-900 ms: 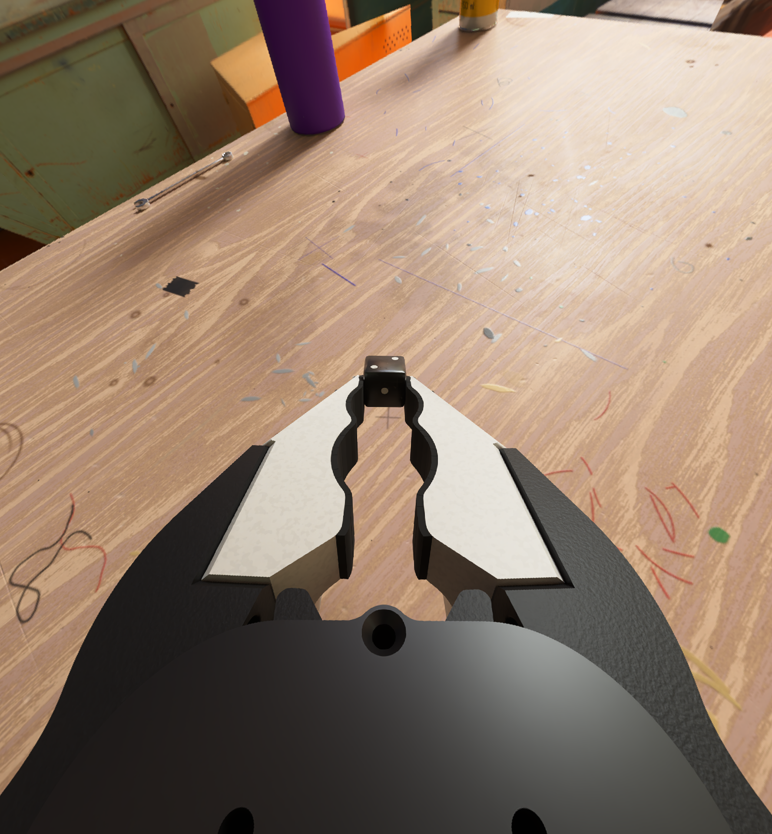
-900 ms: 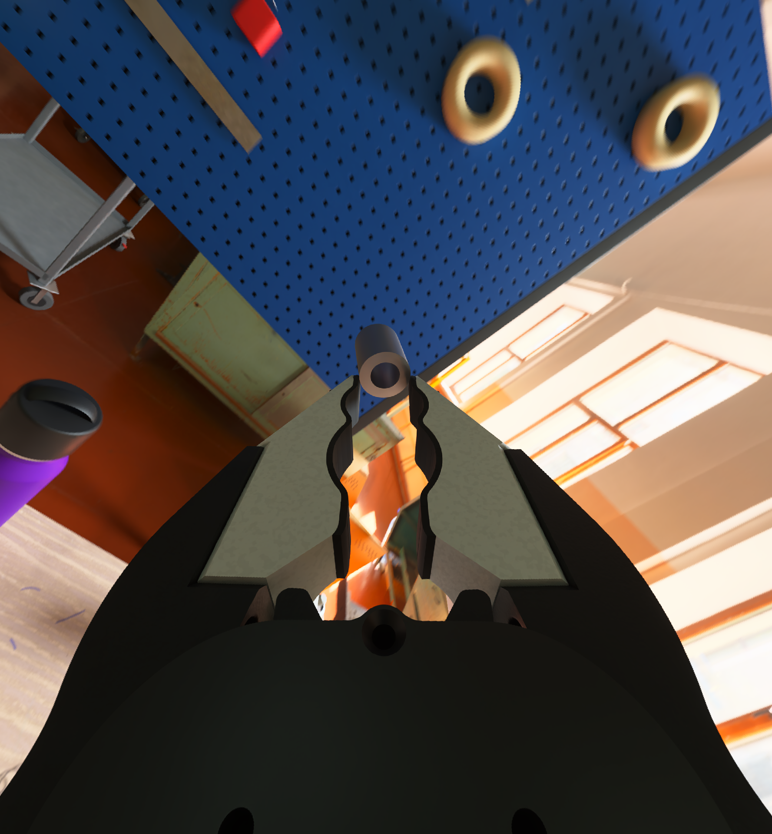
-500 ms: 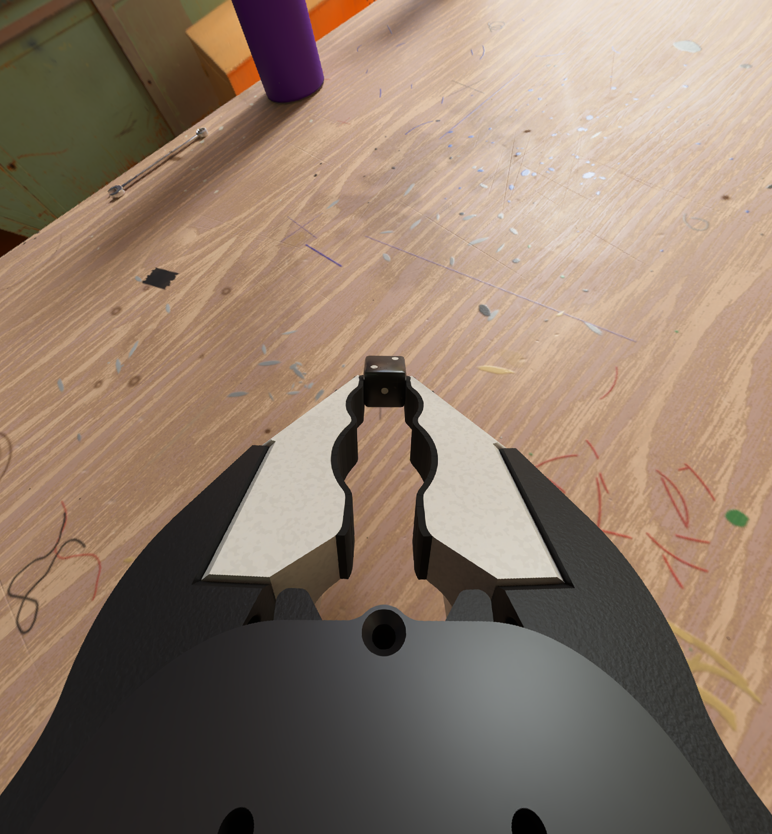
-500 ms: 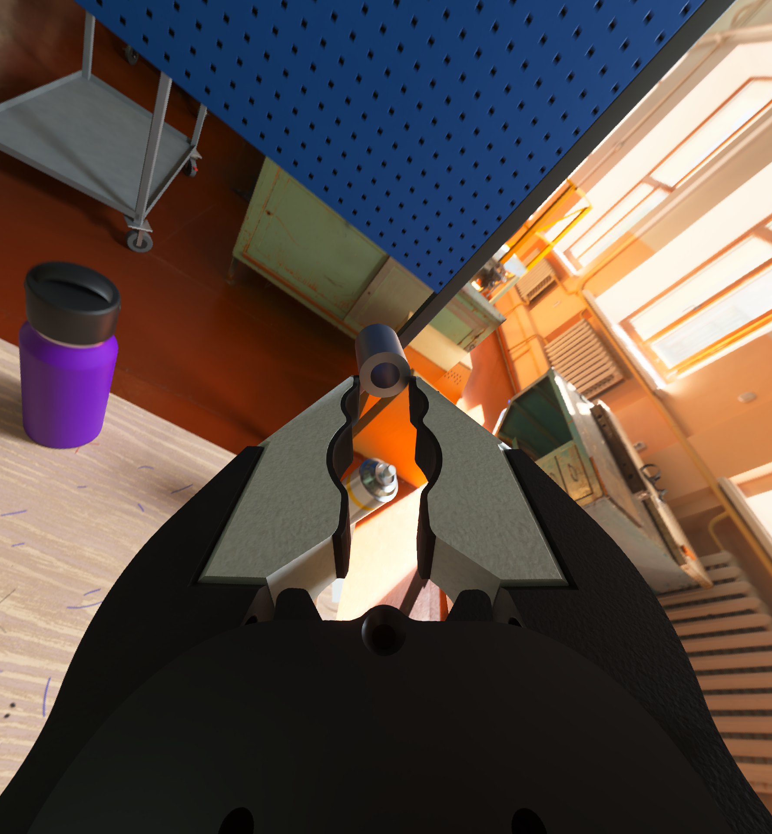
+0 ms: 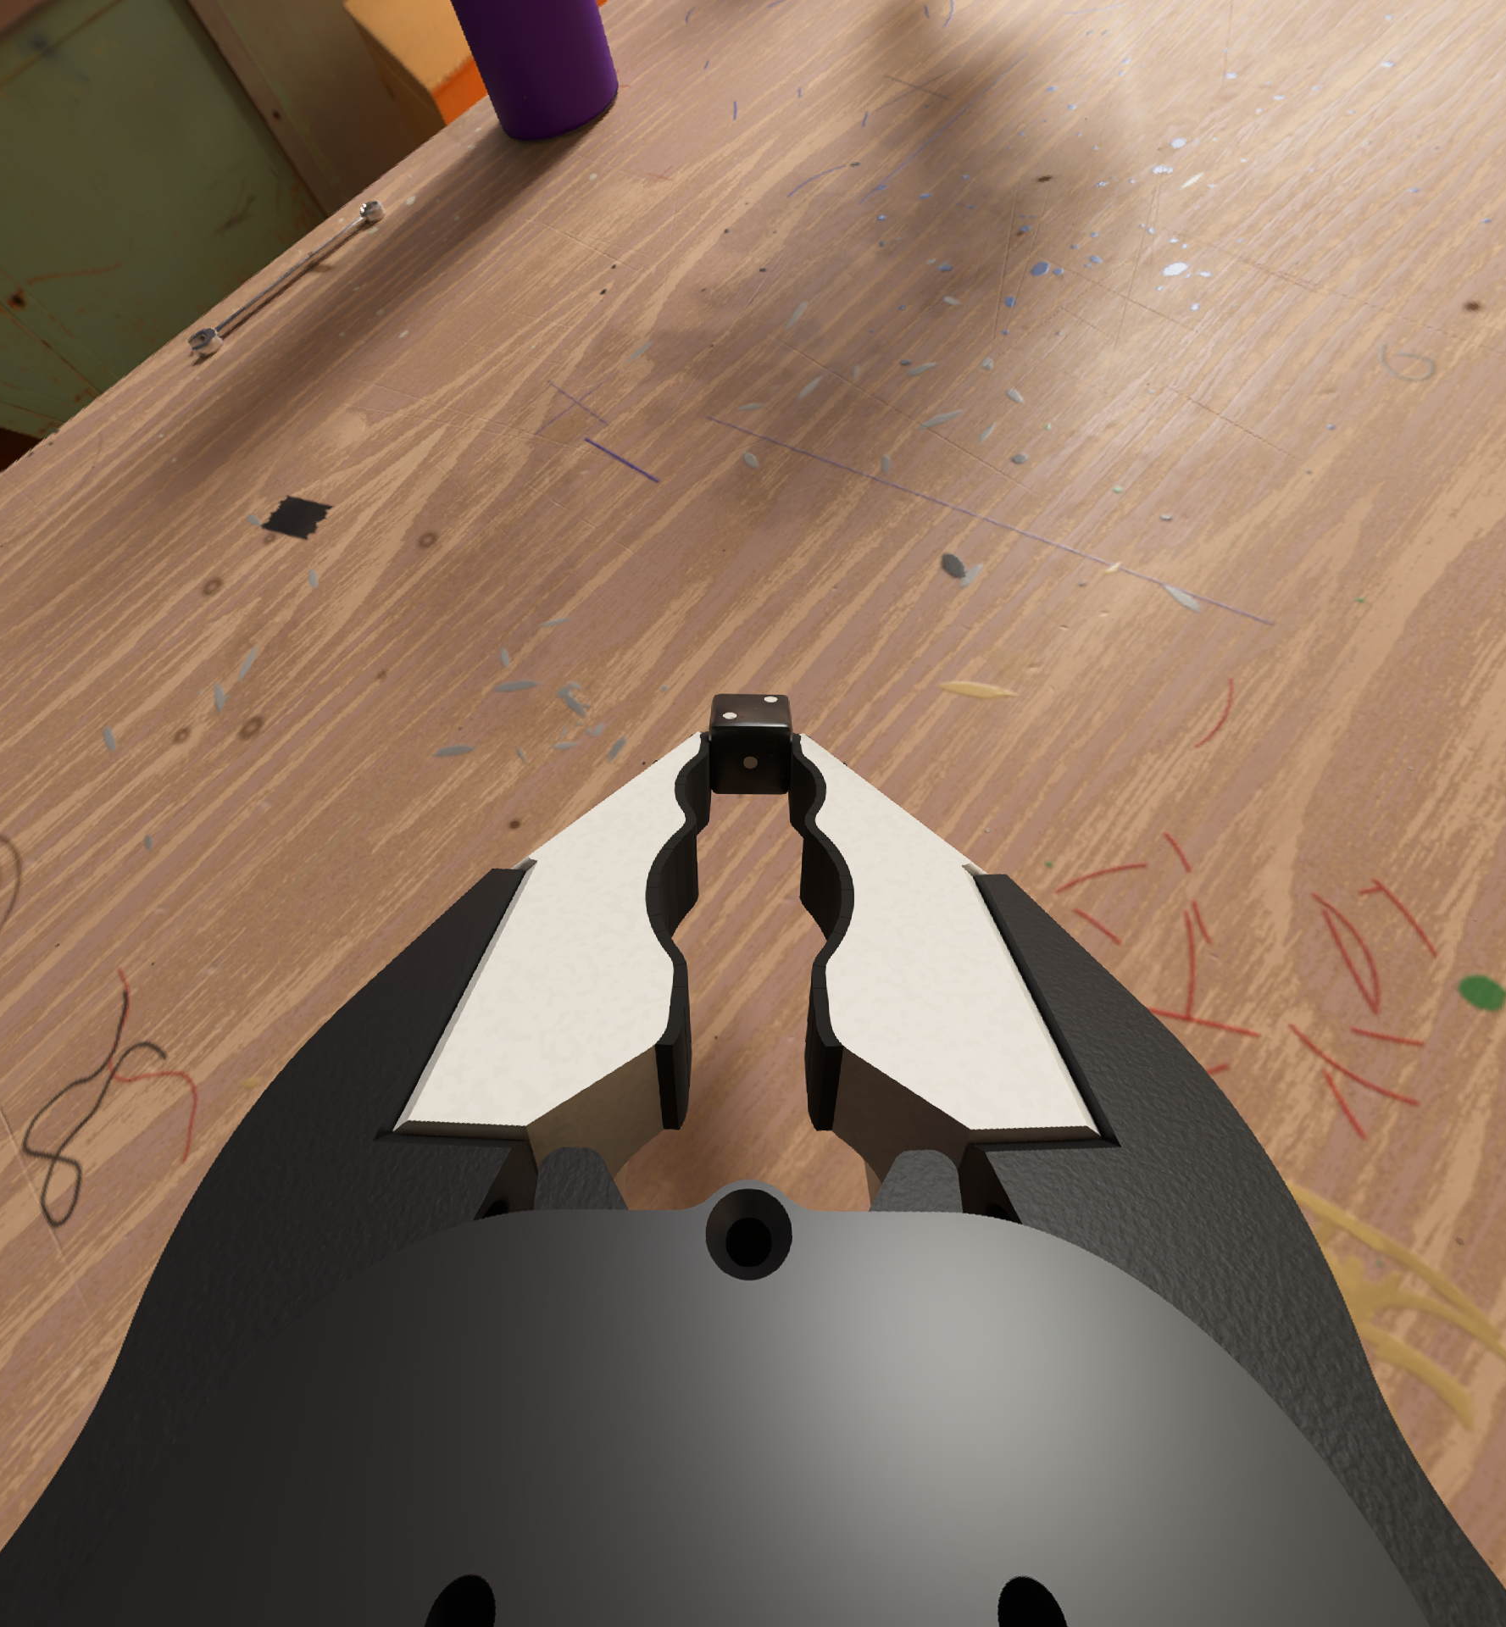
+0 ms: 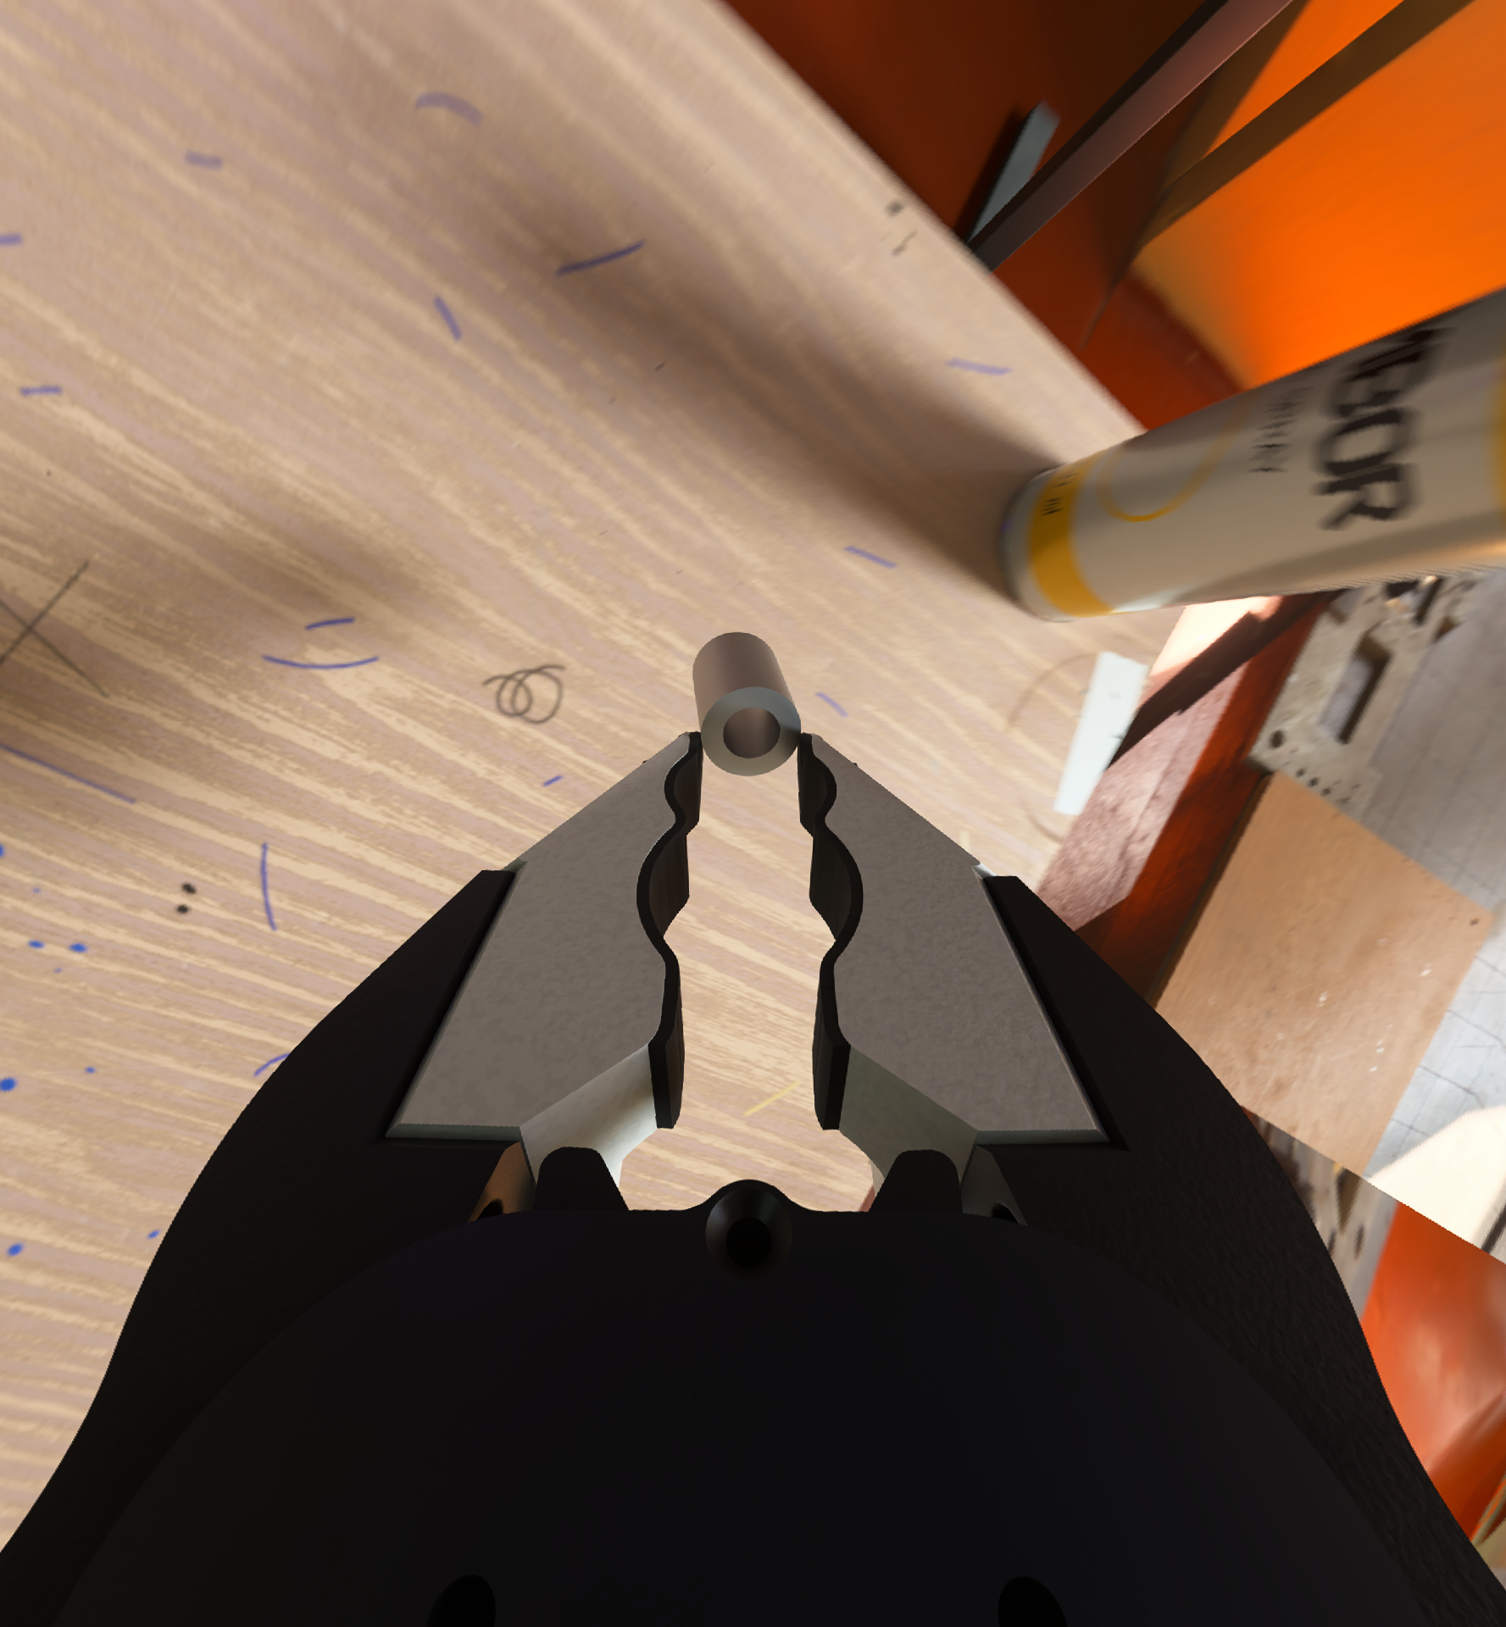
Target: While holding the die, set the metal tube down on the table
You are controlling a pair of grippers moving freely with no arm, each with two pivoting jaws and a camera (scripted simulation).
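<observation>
Both grippers pinch: the left gripper (image 5: 749, 748) grips the die (image 5: 750, 744), the right gripper (image 6: 747, 748) the metal tube (image 6: 745, 709). Released above the table (image 6: 291, 440), the tube could roll toward its edge.

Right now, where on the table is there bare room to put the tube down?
Bare wood lies ahead and left of the tube in the right gripper. The can and table edge crowd the right. The left gripper grips the die.
</observation>
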